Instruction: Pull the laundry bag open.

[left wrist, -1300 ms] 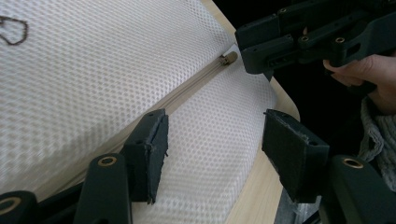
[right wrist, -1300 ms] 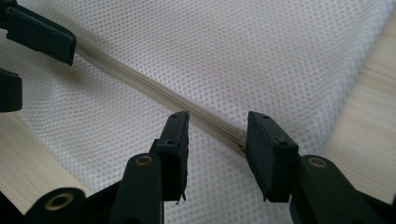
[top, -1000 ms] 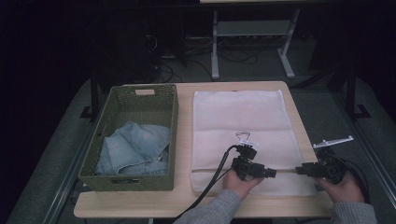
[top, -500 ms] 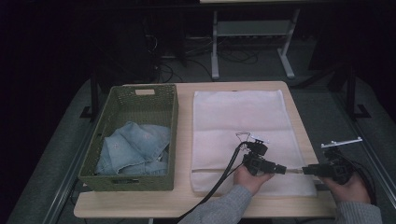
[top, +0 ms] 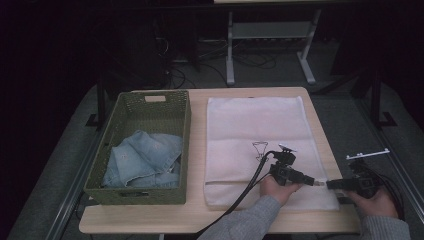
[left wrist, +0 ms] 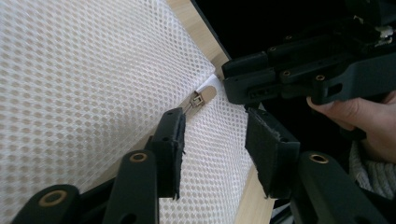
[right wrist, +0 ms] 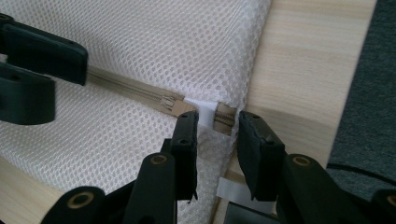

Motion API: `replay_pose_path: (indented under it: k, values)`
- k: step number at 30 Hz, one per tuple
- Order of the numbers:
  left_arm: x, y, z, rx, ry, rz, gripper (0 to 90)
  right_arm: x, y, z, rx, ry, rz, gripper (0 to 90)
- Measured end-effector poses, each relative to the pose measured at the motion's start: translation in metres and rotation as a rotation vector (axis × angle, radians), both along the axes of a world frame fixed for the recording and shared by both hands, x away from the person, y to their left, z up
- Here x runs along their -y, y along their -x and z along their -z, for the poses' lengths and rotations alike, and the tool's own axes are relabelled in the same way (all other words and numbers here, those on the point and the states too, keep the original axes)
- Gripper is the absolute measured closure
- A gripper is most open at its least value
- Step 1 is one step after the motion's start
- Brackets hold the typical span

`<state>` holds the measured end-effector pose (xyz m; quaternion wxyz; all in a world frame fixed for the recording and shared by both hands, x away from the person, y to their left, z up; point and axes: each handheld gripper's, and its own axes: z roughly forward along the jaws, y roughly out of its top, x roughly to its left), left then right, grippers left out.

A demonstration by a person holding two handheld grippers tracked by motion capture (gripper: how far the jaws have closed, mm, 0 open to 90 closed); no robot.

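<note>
**Mesh laundry bag with zipper, worked at its near right corner**

Green woven basket (top: pixel 138 145): set on the left half of the wooden table (top: pixel 195 215). Folded pale denim (top: pixel 144 159) is contained in its near part.

White mesh bag (top: pixel 255 135): laid flat on the right half of the table, just beside the basket but apart from it. A small black wire hanger outline (top: pixel 259 148) is seen on its surface, near the middle. A zipper line runs along the near edge of the bag.

Zipper pull (left wrist: pixel 198 99): found at the near right corner of the bag, beside a small tan end tab. In the right gripper view the pull (right wrist: pixel 169 103) is seen lying on the zipper tape, next to a white patch at the corner.

Left gripper (top: pixel 315 181): held over the near edge of the bag, pointed to the right toward the corner. In its own view (left wrist: pixel 212 140) the jaws are held moderately apart, with nothing between the pads; the zipper pull lies just ahead of the left-hand pad. A black cable is trailed from it across the near table edge.

Right gripper (top: pixel 331 184): held at the right table edge, pointed left, its tip close to that of the left gripper. In its own view (right wrist: pixel 218 135) the jaws are narrowly parted and set astride the bag's corner at the zipper end; contact with the fabric cannot be told.
</note>
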<state>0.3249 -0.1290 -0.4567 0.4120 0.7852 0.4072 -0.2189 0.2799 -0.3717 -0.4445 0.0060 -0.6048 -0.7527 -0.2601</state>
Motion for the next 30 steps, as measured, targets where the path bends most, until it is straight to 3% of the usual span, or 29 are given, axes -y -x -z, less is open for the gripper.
replay_pose_path:
  k: [9, 14, 19, 30]
  values:
    - [0.011, -0.003, 0.012, -0.042, -0.008, -0.008, 60.5, 0.002, -0.001, 0.008, -0.018, -0.027, 0.009, 68.1]
    - [0.018, -0.003, 0.017, -0.056, -0.004, -0.008, 60.7, 0.002, -0.001, 0.009, -0.018, -0.028, -0.001, 76.8]
    - [0.020, -0.006, 0.020, -0.098, 0.034, -0.026, 60.8, 0.000, 0.001, 0.001, 0.008, -0.025, -0.019, 82.1]
    - [0.017, -0.011, 0.024, -0.170, 0.112, -0.050, 59.1, -0.005, 0.006, -0.016, 0.077, -0.042, -0.037, 83.0]
